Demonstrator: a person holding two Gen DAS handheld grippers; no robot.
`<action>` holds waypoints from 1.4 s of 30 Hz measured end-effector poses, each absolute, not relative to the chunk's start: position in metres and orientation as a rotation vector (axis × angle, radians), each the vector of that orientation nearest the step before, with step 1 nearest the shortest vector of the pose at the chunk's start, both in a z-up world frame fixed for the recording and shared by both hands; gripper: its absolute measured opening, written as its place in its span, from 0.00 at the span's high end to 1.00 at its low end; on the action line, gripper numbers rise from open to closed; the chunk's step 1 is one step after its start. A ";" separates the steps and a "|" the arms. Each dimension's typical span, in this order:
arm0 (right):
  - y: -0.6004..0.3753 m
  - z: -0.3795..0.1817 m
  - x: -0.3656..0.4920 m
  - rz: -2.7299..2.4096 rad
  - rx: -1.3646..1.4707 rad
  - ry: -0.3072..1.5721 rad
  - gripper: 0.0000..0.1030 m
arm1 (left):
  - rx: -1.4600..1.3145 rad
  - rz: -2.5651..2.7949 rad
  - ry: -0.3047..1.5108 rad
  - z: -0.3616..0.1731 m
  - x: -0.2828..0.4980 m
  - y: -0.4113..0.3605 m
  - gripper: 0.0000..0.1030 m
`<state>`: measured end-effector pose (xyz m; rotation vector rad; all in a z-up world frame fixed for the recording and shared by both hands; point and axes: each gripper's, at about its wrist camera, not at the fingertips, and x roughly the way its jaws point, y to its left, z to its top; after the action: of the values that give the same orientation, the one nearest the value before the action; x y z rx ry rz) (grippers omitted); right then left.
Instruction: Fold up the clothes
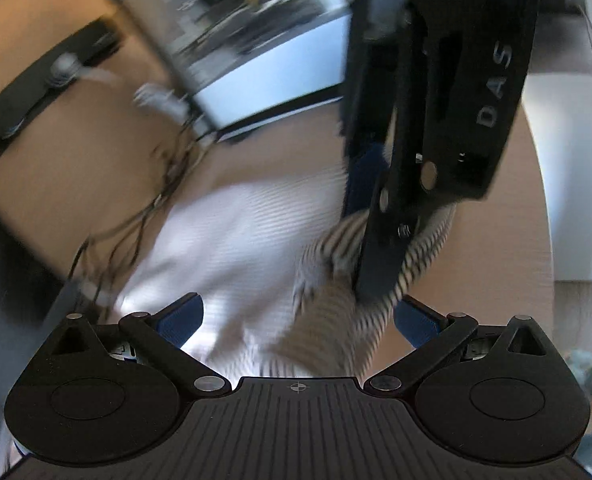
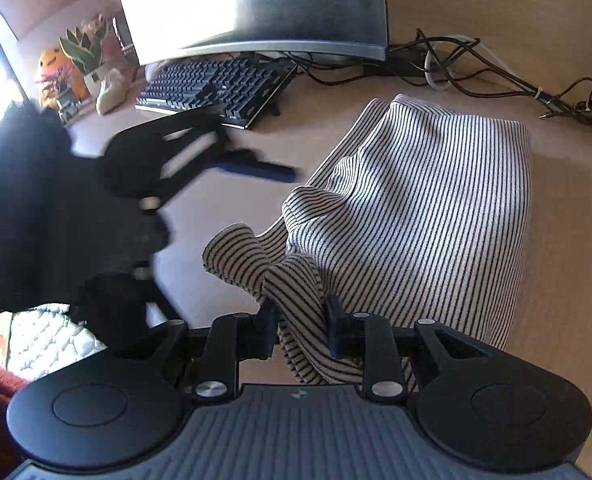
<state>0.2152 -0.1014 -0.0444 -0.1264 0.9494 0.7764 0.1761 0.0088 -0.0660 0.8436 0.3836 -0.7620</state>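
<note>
A white garment with thin dark stripes (image 2: 436, 208) lies partly folded on the wooden desk (image 2: 496, 20). My right gripper (image 2: 302, 320) is shut on a bunched fold of it at the near edge, and the striped cloth rises between the two pads. The left wrist view is blurred. There the garment (image 1: 236, 232) spreads ahead, and my left gripper (image 1: 298, 320) stands wide open over it, its blue pads clear of the cloth. The right gripper (image 1: 366, 256) comes down from the upper right onto the striped fold. From the right wrist, the left gripper (image 2: 258, 144) is a blurred shape left of the garment.
A monitor (image 2: 256, 0) and a black keyboard (image 2: 216, 84) stand at the back of the desk. Tangled cables (image 2: 496, 76) run behind the garment on the right. A potted plant (image 2: 84, 52) and small figures sit at the far left.
</note>
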 end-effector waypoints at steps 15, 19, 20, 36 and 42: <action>-0.192 -0.020 0.137 0.511 -0.517 0.622 0.34 | 0.450 -0.834 0.568 -0.040 0.199 0.024 0.65; -0.173 -0.055 0.129 0.603 -0.714 0.497 0.28 | 0.249 -0.765 0.653 -0.021 0.217 0.042 0.65; -0.169 -0.063 0.128 0.625 -0.759 0.468 0.28 | 0.201 -0.751 0.669 -0.018 0.220 0.047 0.65; -0.129 -0.091 0.162 0.830 -1.020 0.275 0.70 | 0.158 -0.800 0.768 -0.017 0.203 0.058 0.65; -0.150 -0.038 0.127 1.071 -0.835 0.603 0.71 | 0.126 -1.064 0.827 0.001 0.158 0.051 0.60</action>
<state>0.1266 -0.1502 -0.0382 -0.8351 0.6030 1.0707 0.1575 0.0512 0.0014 0.1258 0.8270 -1.0636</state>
